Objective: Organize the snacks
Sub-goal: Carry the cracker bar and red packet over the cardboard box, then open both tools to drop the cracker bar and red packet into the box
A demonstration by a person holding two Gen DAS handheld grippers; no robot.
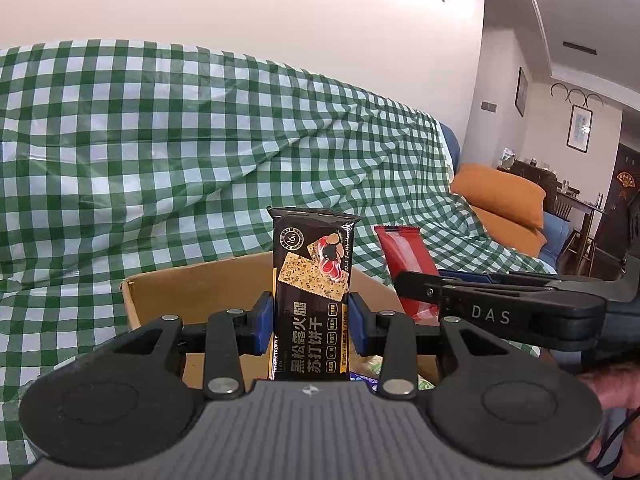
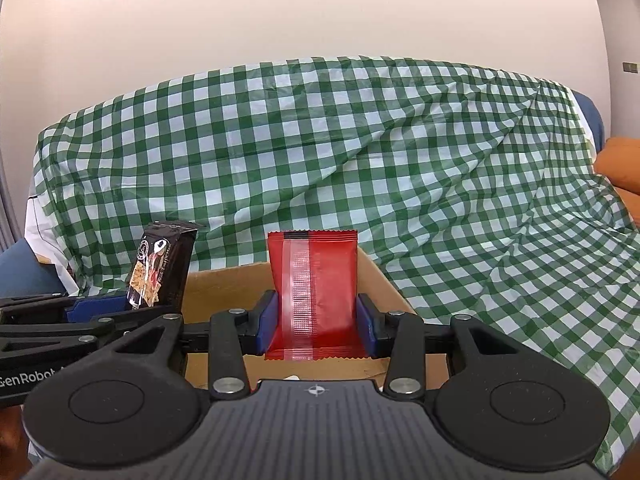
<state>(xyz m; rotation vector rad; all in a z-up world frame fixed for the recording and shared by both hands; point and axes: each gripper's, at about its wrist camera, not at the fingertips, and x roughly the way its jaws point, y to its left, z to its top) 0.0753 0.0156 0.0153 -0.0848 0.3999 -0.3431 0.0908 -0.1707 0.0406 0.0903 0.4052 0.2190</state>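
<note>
My left gripper (image 1: 311, 322) is shut on a black cracker packet (image 1: 312, 280), held upright above an open cardboard box (image 1: 192, 292). My right gripper (image 2: 318, 320) is shut on a red snack packet (image 2: 316, 288), also upright over the same box (image 2: 224, 292). In the left wrist view the red packet (image 1: 406, 256) and the right gripper (image 1: 424, 292) show to the right. In the right wrist view the black packet (image 2: 160, 268) and the left gripper (image 2: 92, 304) show to the left. A few other snacks (image 1: 372, 368) lie in the box, mostly hidden.
A green-and-white checked cloth (image 1: 180, 152) covers the sofa behind the box. Orange cushions (image 1: 500, 196) lie at the right. A dining area with chairs (image 1: 576, 220) is at the far right. A white wall (image 2: 280, 20) rises behind.
</note>
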